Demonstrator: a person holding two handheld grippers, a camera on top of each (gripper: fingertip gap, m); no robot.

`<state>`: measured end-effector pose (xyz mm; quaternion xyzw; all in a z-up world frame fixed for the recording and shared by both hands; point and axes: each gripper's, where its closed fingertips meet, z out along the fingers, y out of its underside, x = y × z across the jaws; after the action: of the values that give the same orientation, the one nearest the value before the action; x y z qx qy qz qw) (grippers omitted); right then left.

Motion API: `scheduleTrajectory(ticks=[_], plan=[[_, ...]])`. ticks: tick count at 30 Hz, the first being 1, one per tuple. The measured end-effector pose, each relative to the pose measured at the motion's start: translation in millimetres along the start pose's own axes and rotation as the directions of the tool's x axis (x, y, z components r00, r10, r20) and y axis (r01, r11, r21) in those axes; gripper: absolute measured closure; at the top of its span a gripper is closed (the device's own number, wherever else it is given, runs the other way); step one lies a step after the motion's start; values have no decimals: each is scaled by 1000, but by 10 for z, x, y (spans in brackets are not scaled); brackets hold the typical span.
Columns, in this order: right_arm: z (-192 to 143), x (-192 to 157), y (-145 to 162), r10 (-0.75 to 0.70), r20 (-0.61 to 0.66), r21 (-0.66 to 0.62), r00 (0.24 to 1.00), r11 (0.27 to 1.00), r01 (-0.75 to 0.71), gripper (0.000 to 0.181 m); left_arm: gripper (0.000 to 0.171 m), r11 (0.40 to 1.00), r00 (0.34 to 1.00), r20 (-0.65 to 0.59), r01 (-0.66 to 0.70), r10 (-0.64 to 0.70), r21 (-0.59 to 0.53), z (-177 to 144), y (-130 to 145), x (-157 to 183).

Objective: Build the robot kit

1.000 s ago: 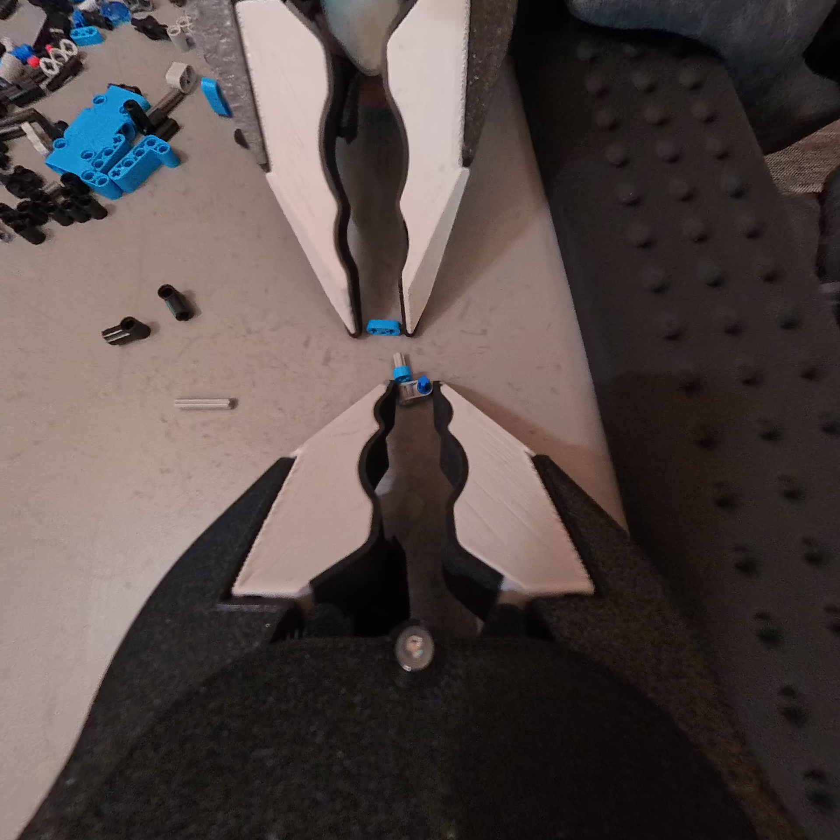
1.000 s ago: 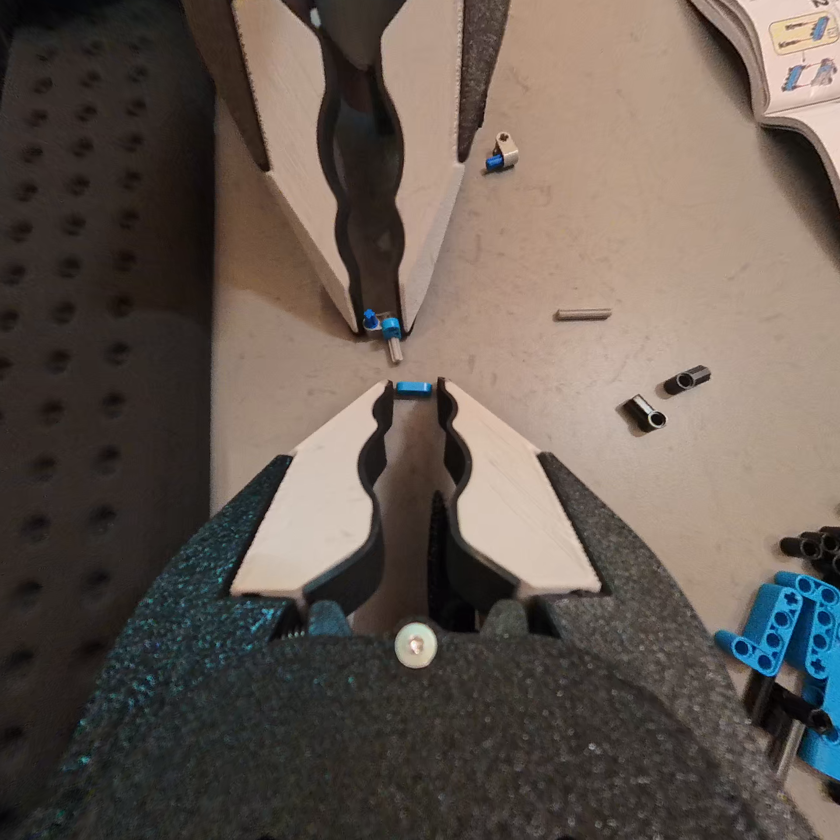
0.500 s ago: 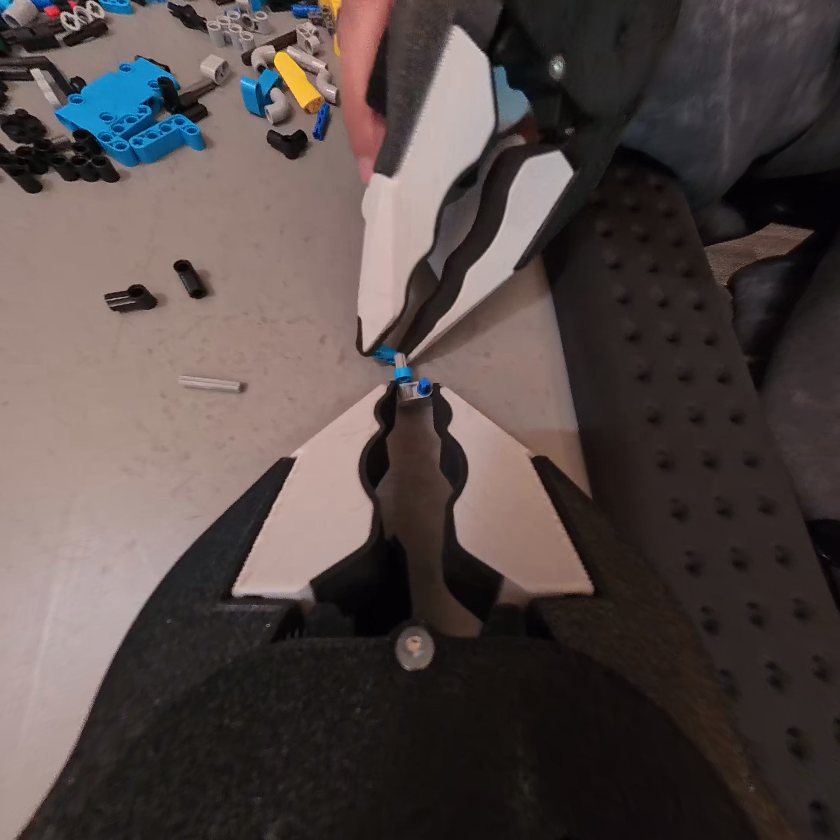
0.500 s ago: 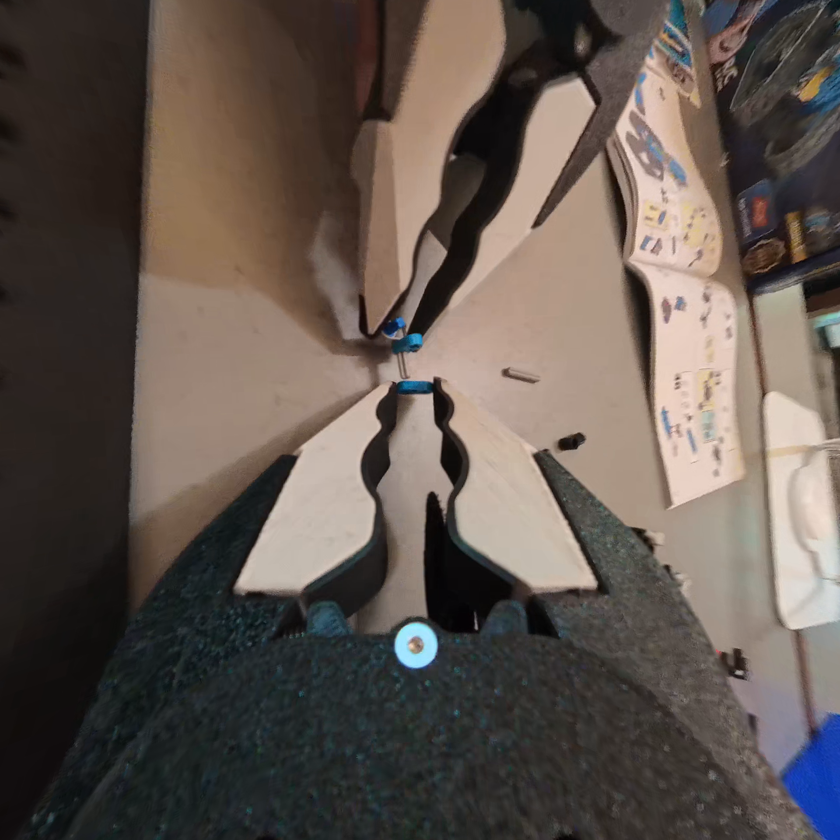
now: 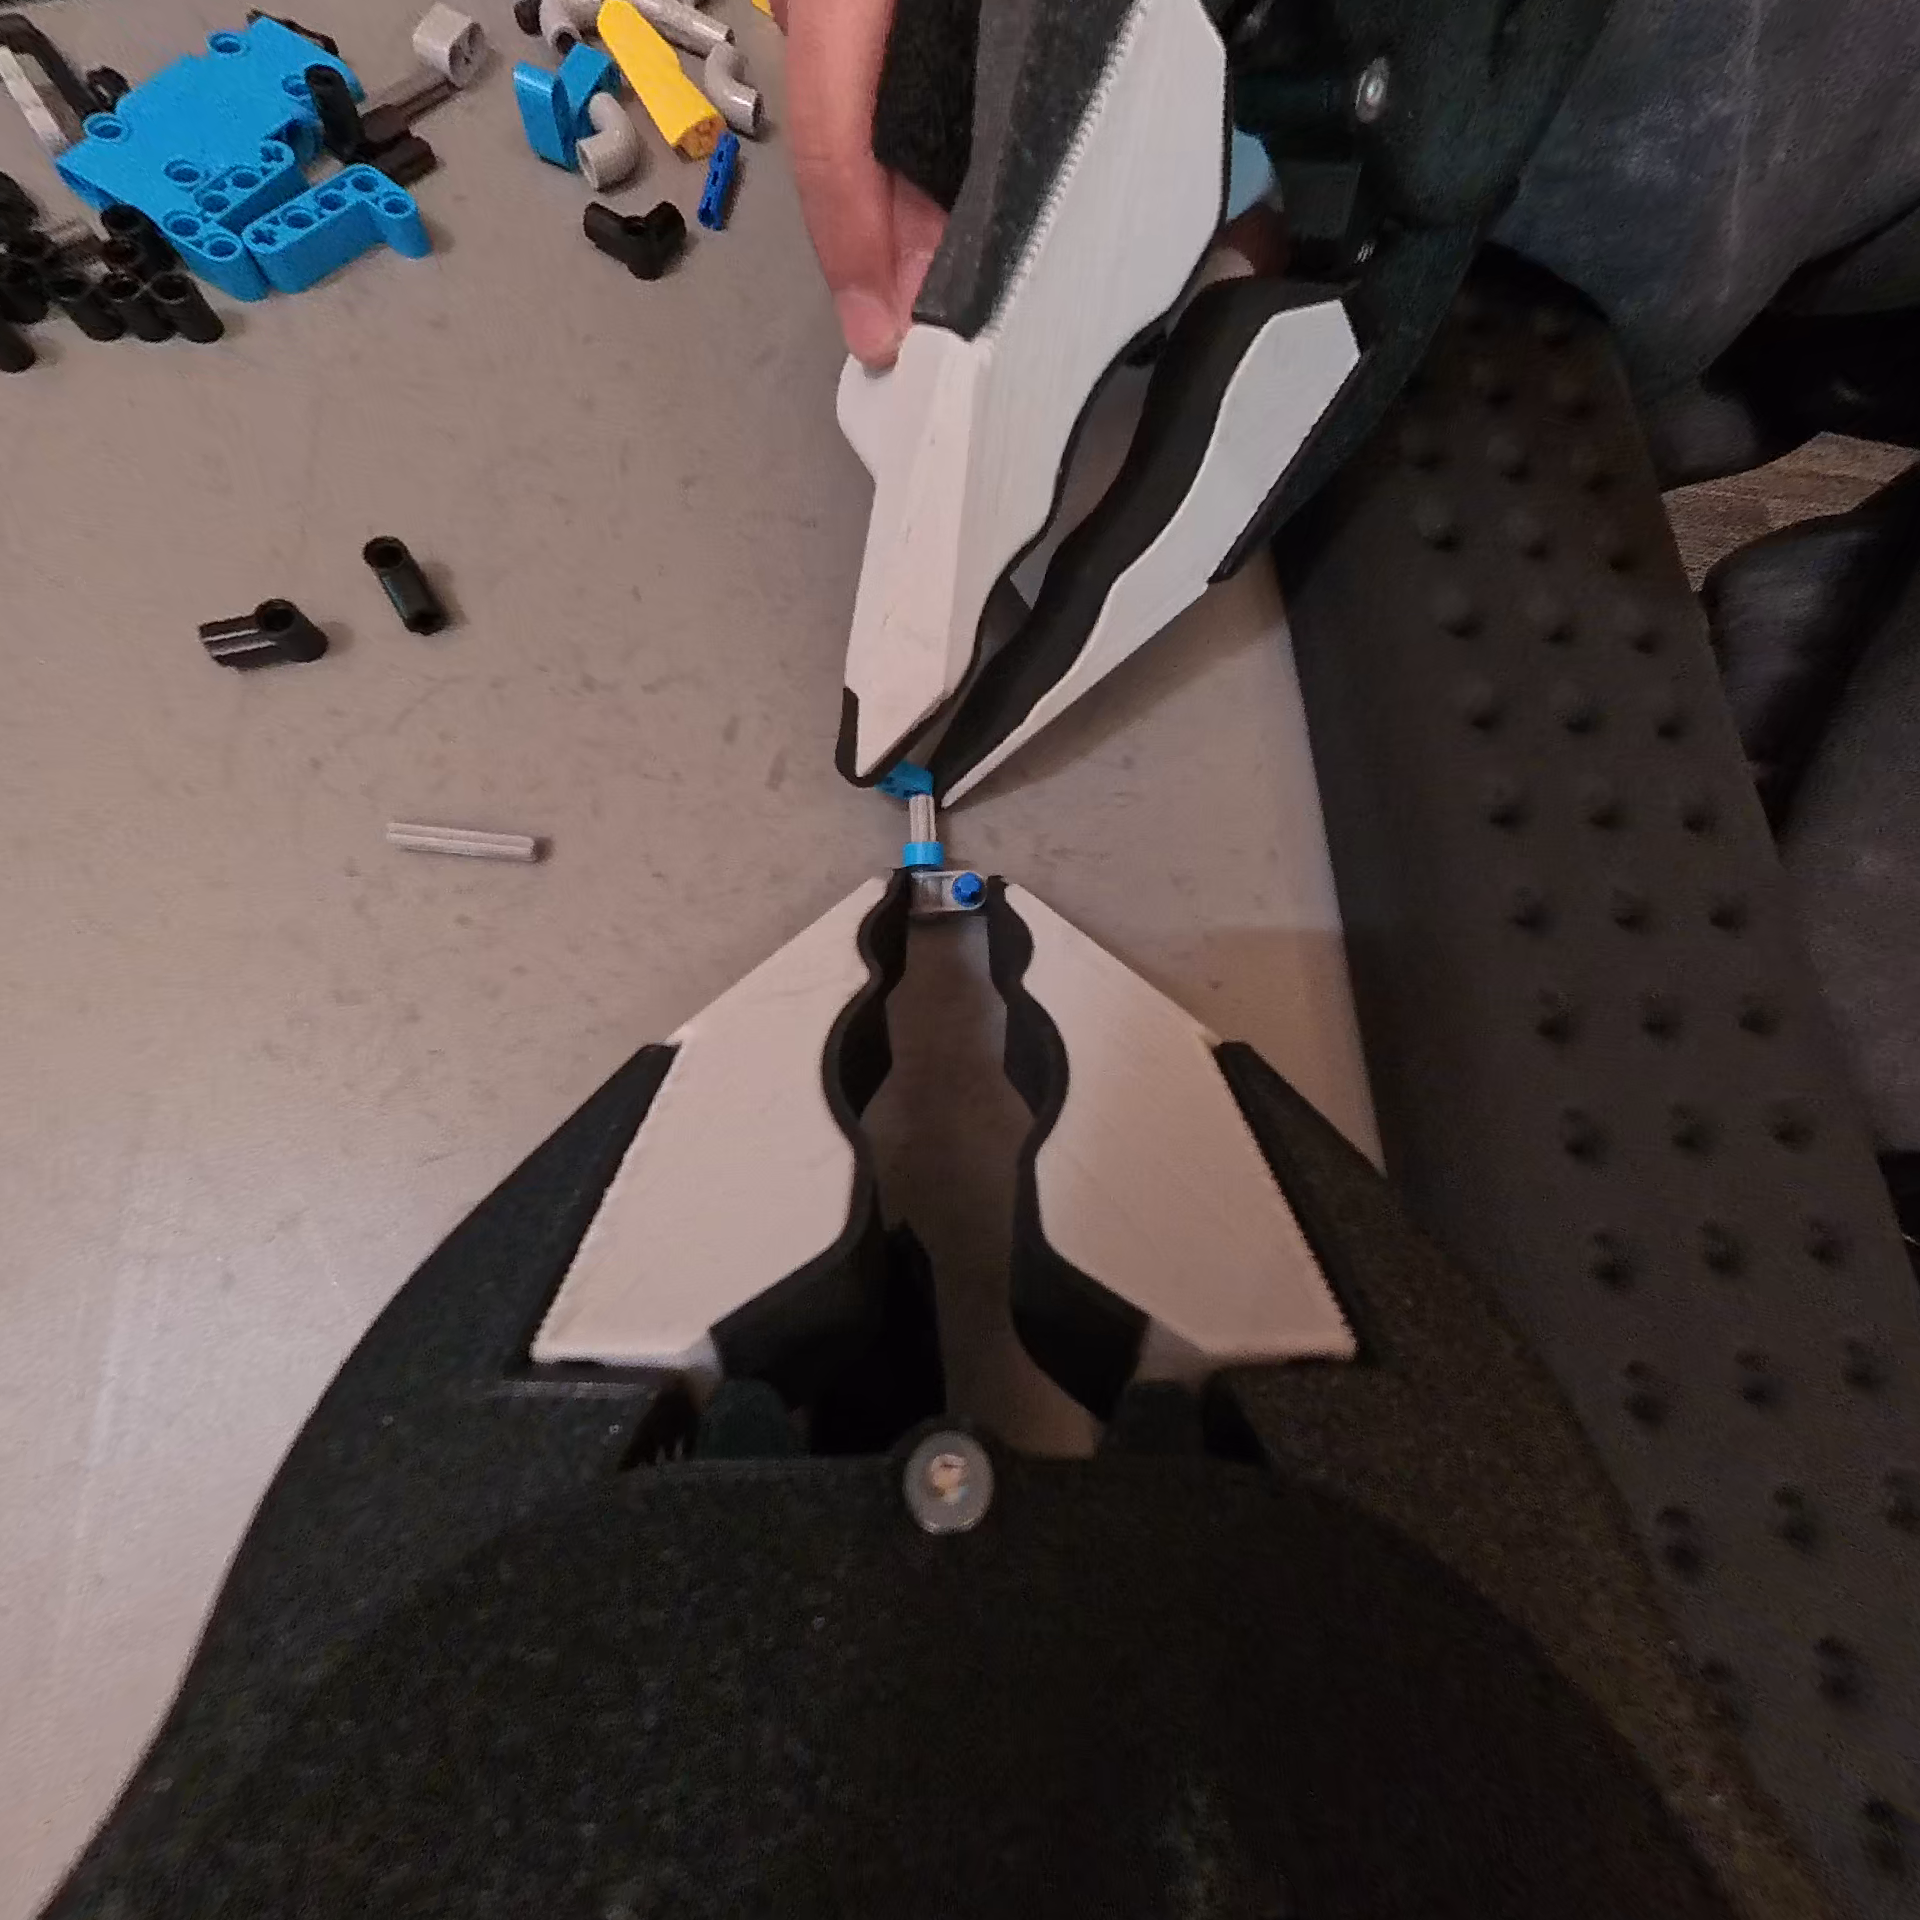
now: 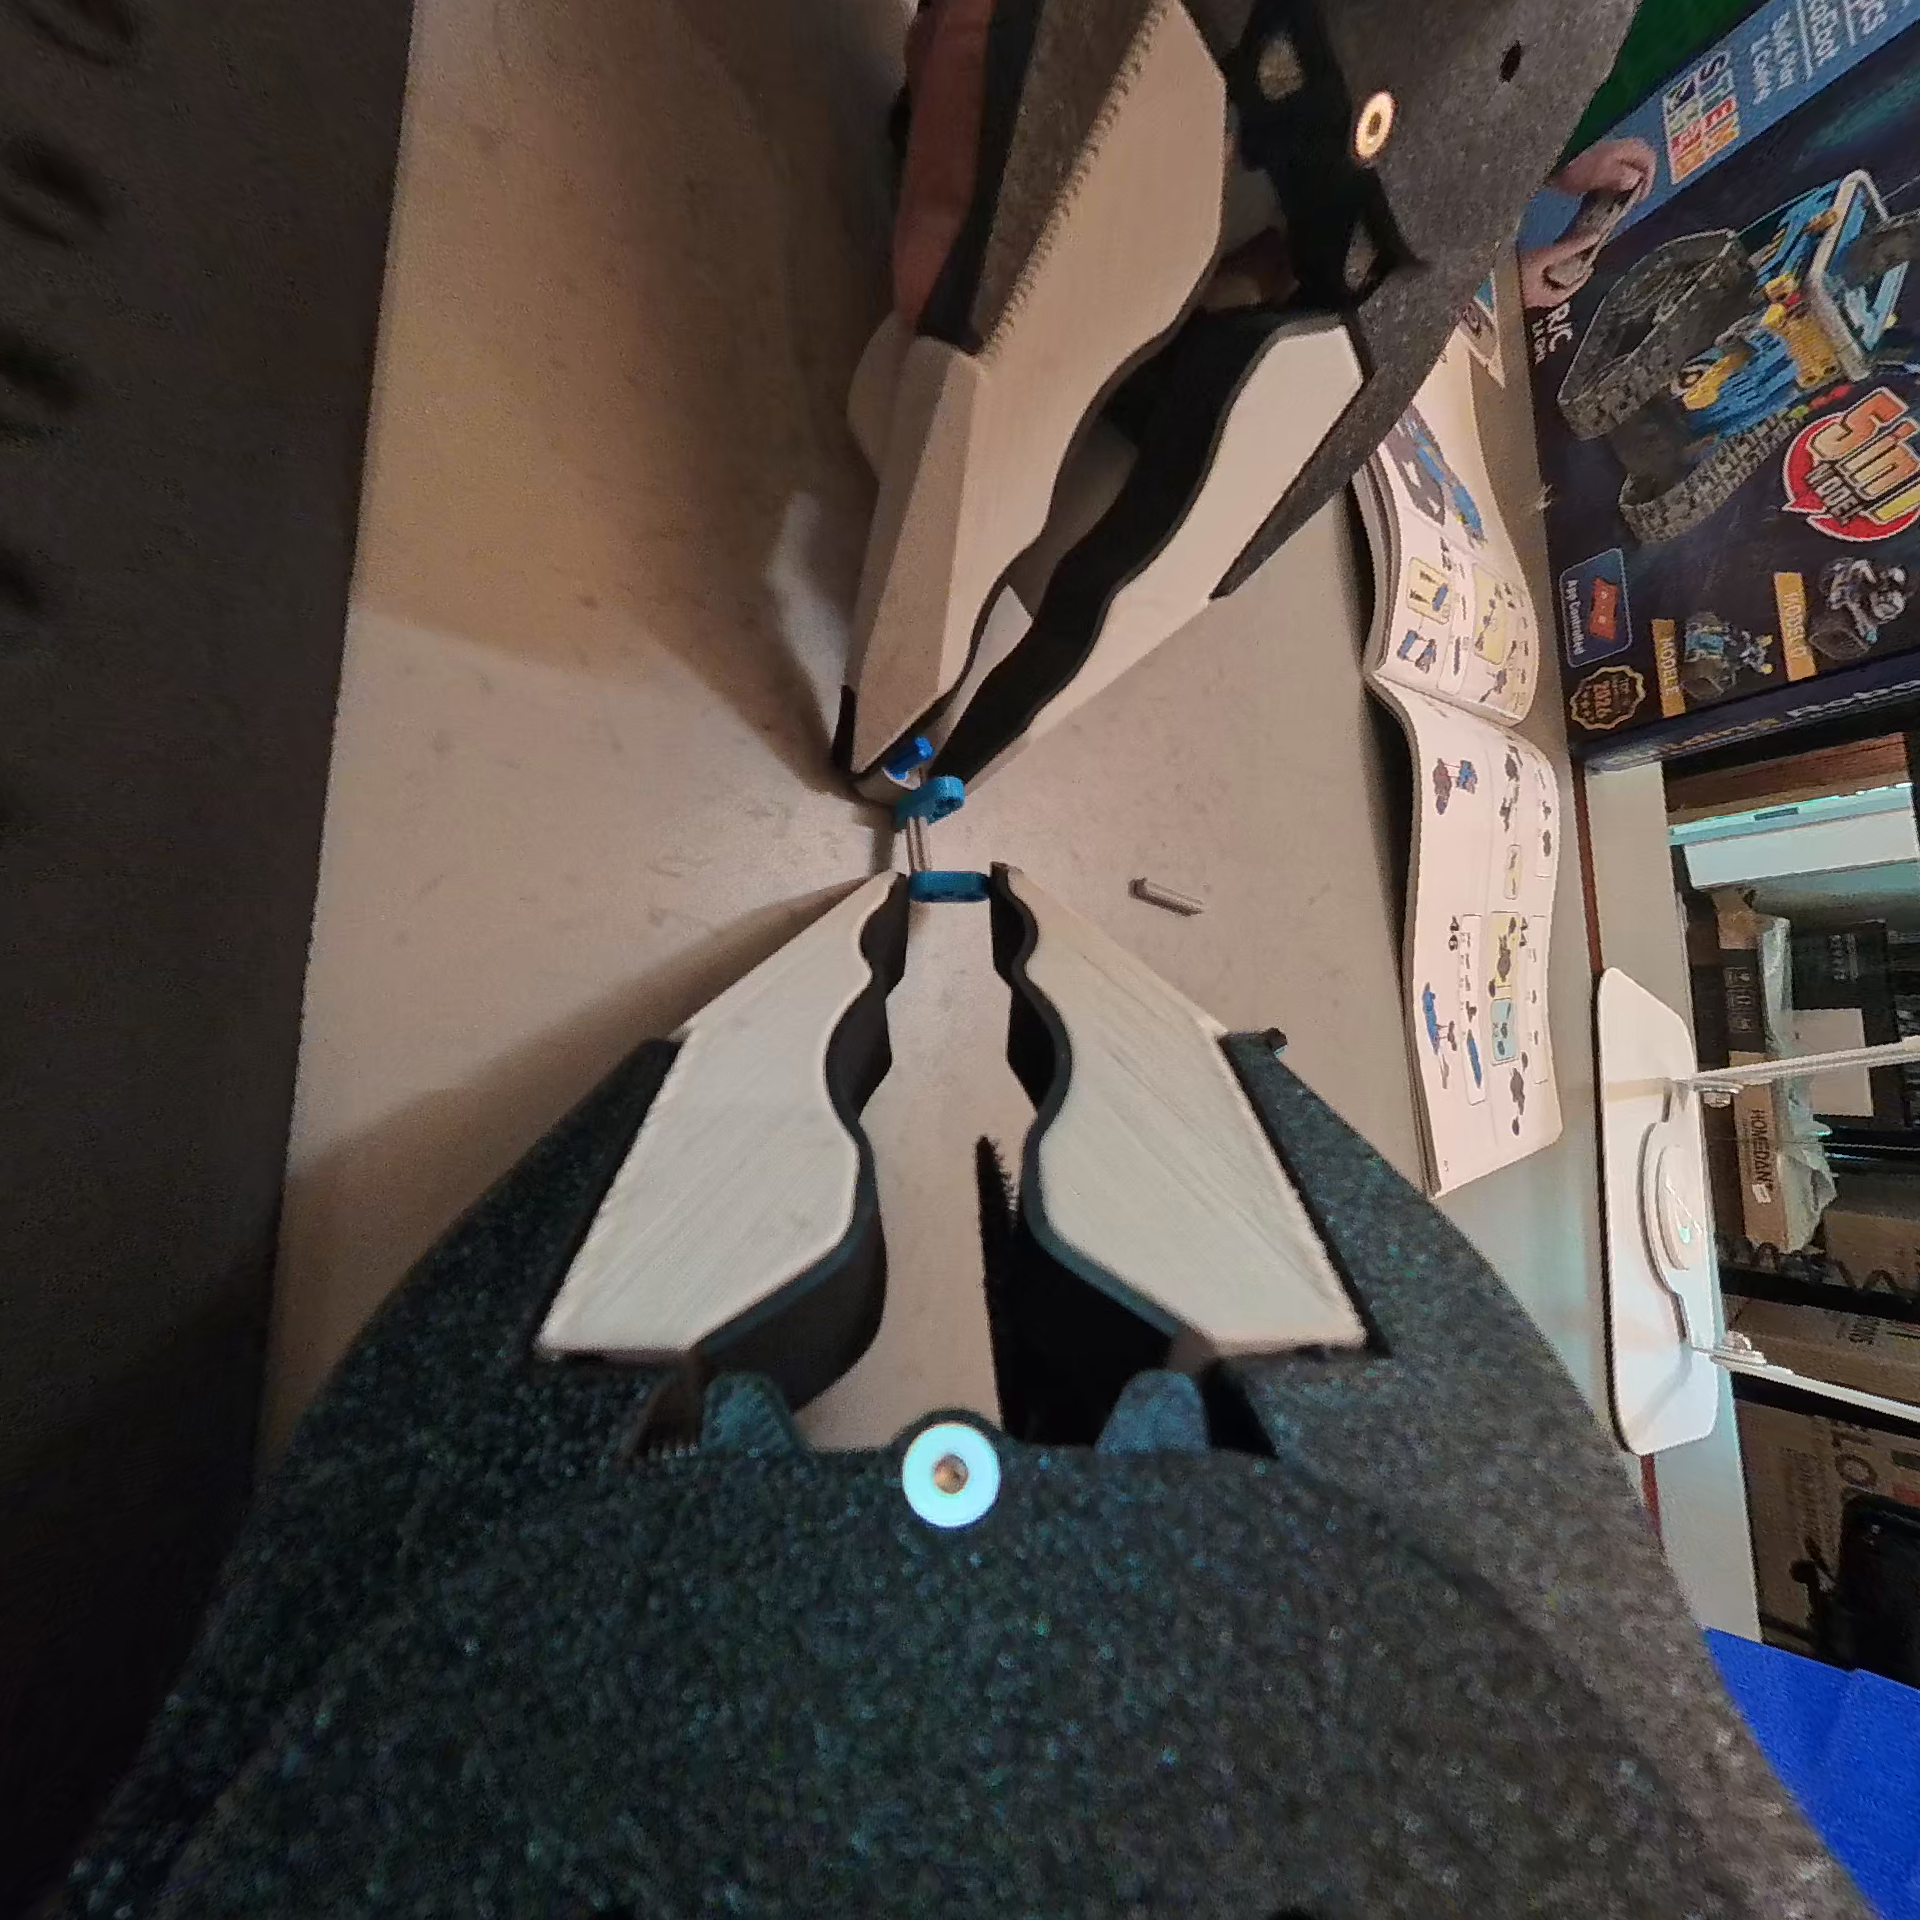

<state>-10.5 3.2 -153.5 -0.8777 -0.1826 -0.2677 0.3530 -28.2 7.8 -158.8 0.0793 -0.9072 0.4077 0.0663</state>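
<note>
Grey plastic connector with a blue pin [image 5: 945,891] sits between the white fingertips of our left gripper [image 5: 943,885], near the centre of the left wrist frame; the jaws are pressed on it. From this piece a thin grey axle with a small blue bush [image 5: 921,831] stands out forward. Its far end touches, or nearly touches, the small flat blue plastic link [image 5: 902,779] that our right gripper [image 5: 899,784] pinches, just above the centre of the same frame.

In the right wrist frame we see the same link [image 6: 945,886] edge-on in our right gripper [image 6: 945,883], its jaws closed on it, and the left gripper [image 6: 902,769] comes down from the upper middle with the axle pointing at the link. We cannot tell if the axle is already in a hole.

We judge these parts as very light, stiff and smooth, so they can turn or slip out of the tips. A hold on the flat faces, near the fingertips, seems the safest.

Both pieces are held a little above the beige table top [image 5: 312,1039]. A loose grey axle [image 5: 465,842] lies at the middle left, two black pin connectors [image 5: 322,613] above it, and blue beams [image 5: 239,187] at the upper left. An open instruction booklet [image 6: 1475,831] lies at the right of the right wrist frame.
</note>
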Motion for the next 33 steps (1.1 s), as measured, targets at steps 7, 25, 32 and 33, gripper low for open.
scheduleTrajectory(ticks=[7,25,32,33], plan=[[0,-4,-6,-20,-8,-4,1000,1000,20,166,158,1000,1000,-7,18,-18,1,1,-3,-9],[-33,-80,-1,278,183,26,943,958,-287,163,157,1000,1000,14,3,-3,-1,11,-9,-22],[-197,-8,-55,535,356,21,767,816,-578,149,157,999,999,27,-42,43,-12,-11,27,24],[-168,0,10,578,354,-12,735,789,-614,149,157,999,999,28,-41,41,-11,-12,27,24]])
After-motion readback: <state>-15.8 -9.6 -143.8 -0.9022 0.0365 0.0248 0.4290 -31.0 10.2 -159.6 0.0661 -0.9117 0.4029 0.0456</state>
